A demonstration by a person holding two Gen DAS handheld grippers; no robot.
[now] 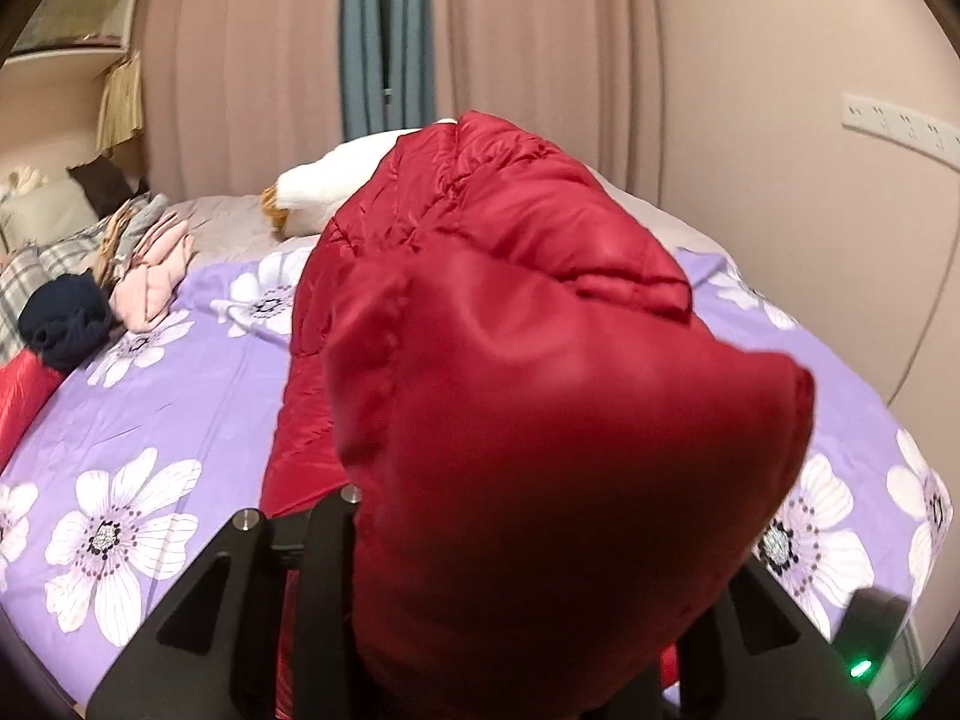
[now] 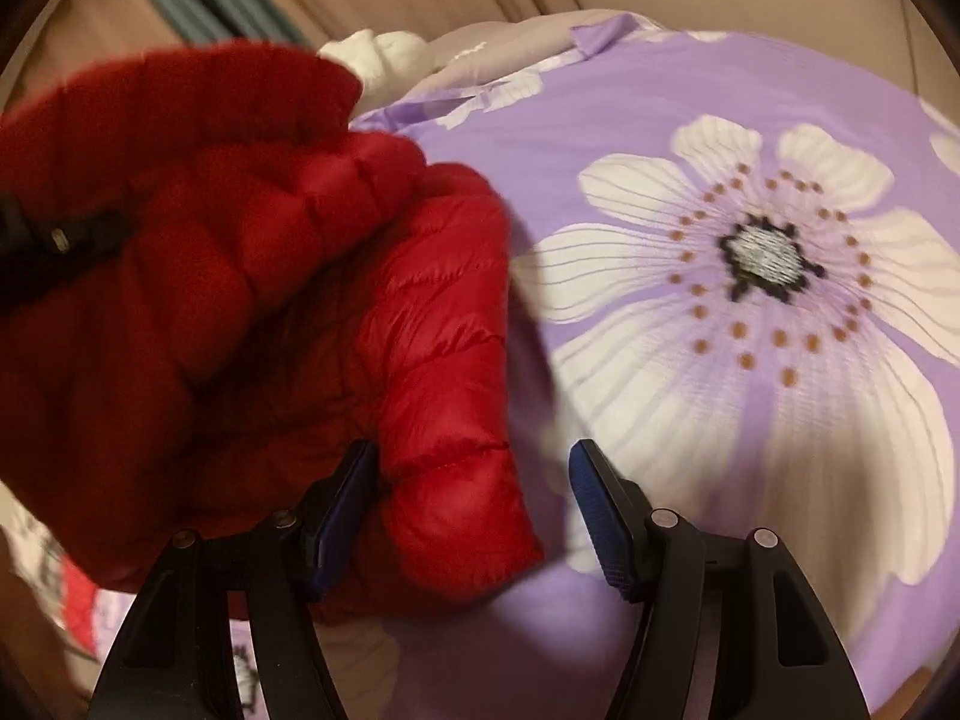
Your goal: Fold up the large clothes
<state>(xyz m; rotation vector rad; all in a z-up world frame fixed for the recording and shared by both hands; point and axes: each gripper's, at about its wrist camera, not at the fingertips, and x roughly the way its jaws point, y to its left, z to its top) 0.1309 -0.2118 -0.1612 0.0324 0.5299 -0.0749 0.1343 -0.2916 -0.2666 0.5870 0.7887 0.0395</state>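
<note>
A red quilted puffer jacket (image 1: pixel 510 228) lies along the purple flowered bed cover (image 1: pixel 198 396). In the left wrist view a puffy fold of it rises out of my left gripper (image 1: pixel 540 540) and hides both fingertips; the gripper looks shut on that fold. In the right wrist view the jacket (image 2: pixel 240 276) fills the left half, bunched and lifted. One end of it hangs between the blue pads (image 2: pixel 600 516) of my right gripper (image 2: pixel 474 456). That end rests against the left pad and stands clear of the right one, so the gripper is open. A black part of the left gripper (image 2: pixel 54 240) shows at the far left.
A heap of pink, grey and dark clothes (image 1: pixel 150 276) lies at the bed's far left, beside a plaid pillow (image 1: pixel 24 288). A white plush toy (image 1: pixel 336 186) lies behind the jacket. Curtains (image 1: pixel 384 30) and a wall with a socket strip (image 1: pixel 900 126) close the far side.
</note>
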